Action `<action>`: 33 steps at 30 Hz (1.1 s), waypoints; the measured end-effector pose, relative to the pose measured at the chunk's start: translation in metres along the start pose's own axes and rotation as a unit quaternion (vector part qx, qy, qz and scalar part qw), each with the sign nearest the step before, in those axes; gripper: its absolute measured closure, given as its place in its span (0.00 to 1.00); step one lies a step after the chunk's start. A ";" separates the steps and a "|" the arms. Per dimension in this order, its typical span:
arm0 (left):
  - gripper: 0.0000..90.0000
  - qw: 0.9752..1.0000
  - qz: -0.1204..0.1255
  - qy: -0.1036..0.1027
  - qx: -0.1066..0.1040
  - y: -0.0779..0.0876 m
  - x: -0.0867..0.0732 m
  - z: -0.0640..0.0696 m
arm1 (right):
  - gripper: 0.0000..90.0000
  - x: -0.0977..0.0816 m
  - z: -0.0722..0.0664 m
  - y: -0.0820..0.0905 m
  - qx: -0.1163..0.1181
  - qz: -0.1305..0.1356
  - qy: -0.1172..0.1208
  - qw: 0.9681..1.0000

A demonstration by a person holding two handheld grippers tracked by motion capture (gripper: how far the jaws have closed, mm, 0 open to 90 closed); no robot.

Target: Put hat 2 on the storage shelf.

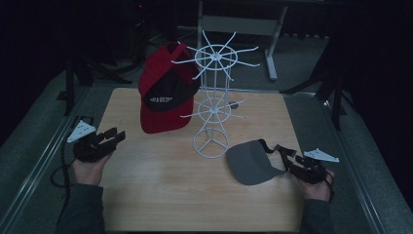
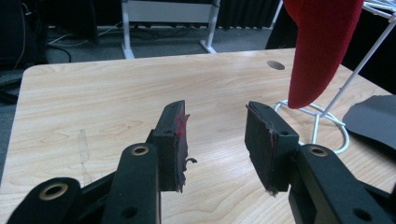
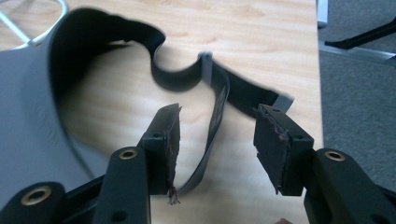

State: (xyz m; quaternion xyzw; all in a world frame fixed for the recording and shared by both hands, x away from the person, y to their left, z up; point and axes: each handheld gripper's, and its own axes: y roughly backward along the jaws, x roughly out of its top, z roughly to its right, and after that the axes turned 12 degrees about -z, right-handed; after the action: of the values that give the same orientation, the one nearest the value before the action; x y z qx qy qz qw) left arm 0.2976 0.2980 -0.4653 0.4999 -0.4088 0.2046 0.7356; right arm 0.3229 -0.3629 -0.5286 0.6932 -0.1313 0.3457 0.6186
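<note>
So the right gripper (image 3: 217,140), jaws half-open, straddles the grey visor's (image 1: 251,163) strap (image 3: 212,121) at lower right; next it needs to clamp. Left gripper (image 2: 215,140) gapes empty.

Overhead plus two close table-level (image 1: 160,195) views

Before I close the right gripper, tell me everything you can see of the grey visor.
The grey visor lies on the wooden table, just right of the white wire stand's base. It looks like soft matte fabric: a broad curved brim and a dark strap looping from its back. That strap runs between the right gripper jaws, which stand open, not pressing it.
</note>
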 end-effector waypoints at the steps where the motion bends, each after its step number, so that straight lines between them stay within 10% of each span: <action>1: 0.66 1.000 -0.001 0.001 0.001 -0.001 -0.001 0.000 | 0.56 0.004 0.001 -0.001 -0.003 -0.001 0.001 1.000; 21: 0.66 1.000 -0.020 0.004 0.009 -0.009 -0.015 0.002 | 0.58 0.044 0.016 -0.036 0.004 -0.051 0.038 0.998; 33: 0.66 1.000 -0.030 0.005 0.006 -0.014 -0.022 0.002 | 0.61 0.063 0.017 -0.054 0.007 -0.121 0.083 0.989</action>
State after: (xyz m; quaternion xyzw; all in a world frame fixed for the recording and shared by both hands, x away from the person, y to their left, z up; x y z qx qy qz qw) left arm 0.2937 0.2925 -0.4904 0.5156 -0.3885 0.1874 0.7403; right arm 0.4071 -0.3523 -0.5299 0.6772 0.0078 0.3252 0.6600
